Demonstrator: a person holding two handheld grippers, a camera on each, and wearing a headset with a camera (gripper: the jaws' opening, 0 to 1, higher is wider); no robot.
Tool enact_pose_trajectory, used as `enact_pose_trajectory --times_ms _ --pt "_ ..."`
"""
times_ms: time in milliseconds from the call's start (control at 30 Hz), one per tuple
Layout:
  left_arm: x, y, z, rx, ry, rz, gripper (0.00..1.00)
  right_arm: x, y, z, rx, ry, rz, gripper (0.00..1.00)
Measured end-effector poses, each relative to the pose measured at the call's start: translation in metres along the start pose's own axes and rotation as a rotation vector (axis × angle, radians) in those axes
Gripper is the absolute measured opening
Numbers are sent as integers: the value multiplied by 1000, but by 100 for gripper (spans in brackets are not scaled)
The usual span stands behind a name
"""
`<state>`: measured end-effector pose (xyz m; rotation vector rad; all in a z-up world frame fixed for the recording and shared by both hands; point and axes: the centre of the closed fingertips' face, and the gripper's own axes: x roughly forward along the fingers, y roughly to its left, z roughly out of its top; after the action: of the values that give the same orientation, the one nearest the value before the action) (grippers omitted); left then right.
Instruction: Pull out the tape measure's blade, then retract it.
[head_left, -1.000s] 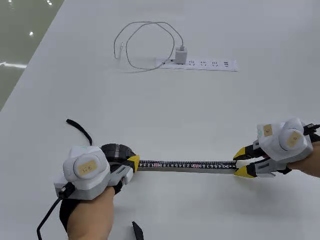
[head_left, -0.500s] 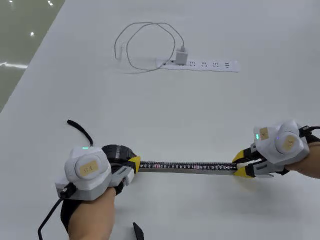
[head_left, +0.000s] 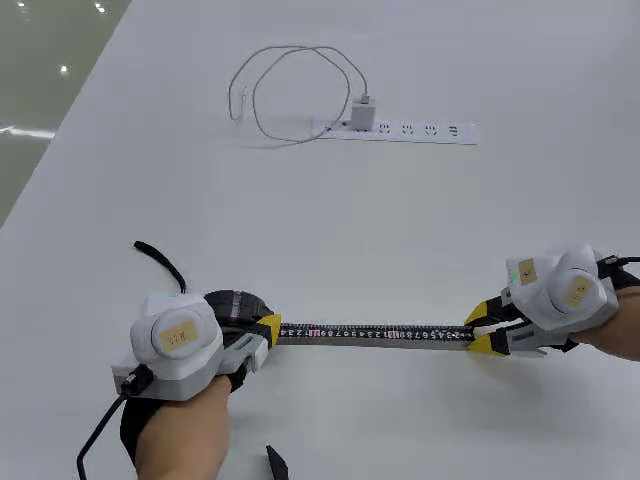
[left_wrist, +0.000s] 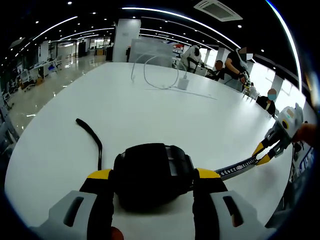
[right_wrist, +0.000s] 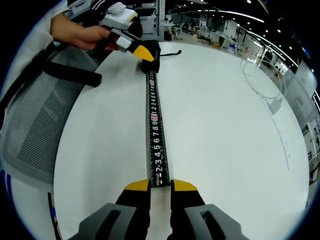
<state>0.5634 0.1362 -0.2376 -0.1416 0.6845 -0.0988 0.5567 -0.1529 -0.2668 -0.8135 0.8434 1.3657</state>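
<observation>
Now the tape measure (head_left: 236, 304) sits near the worktop's (head_left: 330, 230) near edge; the left gripper (left_wrist: 153, 174) squeezes its fat black body from both sides; the right gripper (right_wrist: 160, 186) pinches the end of the blade (right_wrist: 156, 130); the blade is dark with white numbers, stretched out straight; it looks thin and springy and may snap back, so hold the tip tight.
</observation>
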Motion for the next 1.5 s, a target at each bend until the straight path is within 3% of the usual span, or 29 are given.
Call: enact_pose_trajectory --times_ms 667,1500 --pt "0 1 -1 6 13 -13 57 1 2 2 -11 7 4 10" --pt "-1 1 -1 -20 15 -39 57 7 3 18 -10 -23 9 10"
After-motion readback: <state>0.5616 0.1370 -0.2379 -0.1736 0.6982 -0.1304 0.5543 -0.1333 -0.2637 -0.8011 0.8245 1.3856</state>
